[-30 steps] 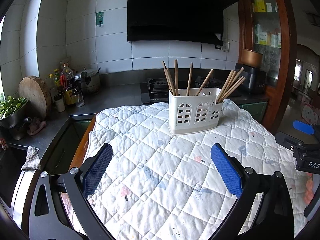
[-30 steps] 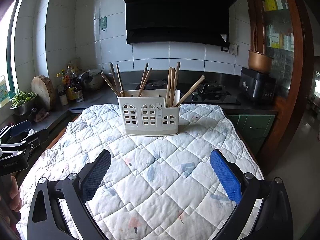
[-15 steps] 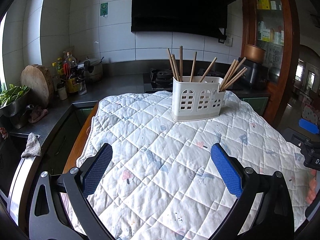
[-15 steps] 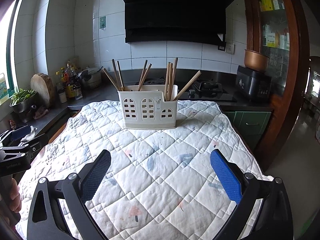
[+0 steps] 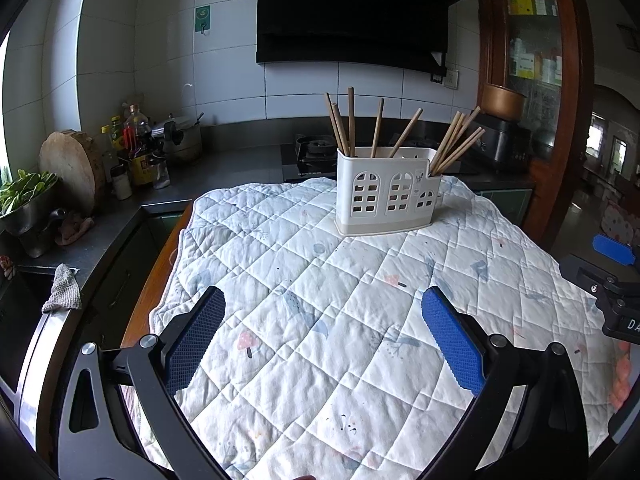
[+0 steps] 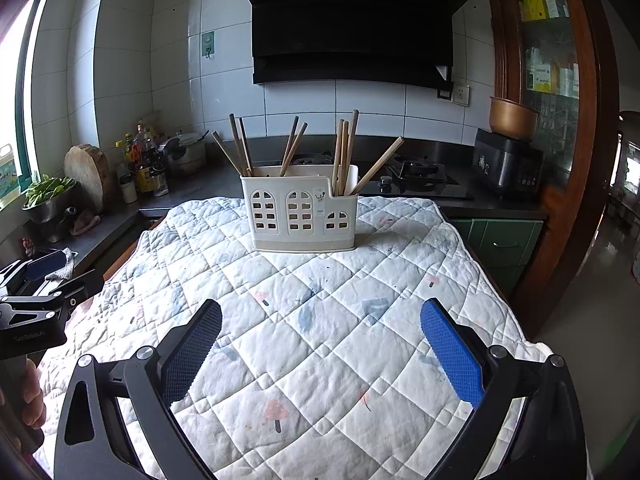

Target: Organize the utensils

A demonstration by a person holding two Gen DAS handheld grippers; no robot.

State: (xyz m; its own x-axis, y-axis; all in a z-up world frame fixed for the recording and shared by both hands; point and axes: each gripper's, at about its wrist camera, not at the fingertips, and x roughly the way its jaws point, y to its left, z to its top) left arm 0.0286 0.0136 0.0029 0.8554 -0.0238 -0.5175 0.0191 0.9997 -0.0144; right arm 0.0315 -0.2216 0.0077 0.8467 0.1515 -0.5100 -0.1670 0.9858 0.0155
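Quilted cloth covers the tabletop (image 6: 320, 340) where the chopstick holder (image 6: 300, 212) stands far off, both my tools (image 5: 322, 336) (image 6: 320, 344) spread and empty; a careless reach could probably tip it.

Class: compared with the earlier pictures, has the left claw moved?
Yes. The left claw has backed away: the fixed range hood and utensil holder look farther off.

Left gripper (image 5: 322, 338): jaws wide apart, nothing btwn blue pads (image 5: 452, 346), held level, pointing fwd. Right gripper (image 6: 320, 350): same, jaws spread, empty. Person's fingers (image 6: 30, 396) wrap left gripper's handle, seen at edge of right view.
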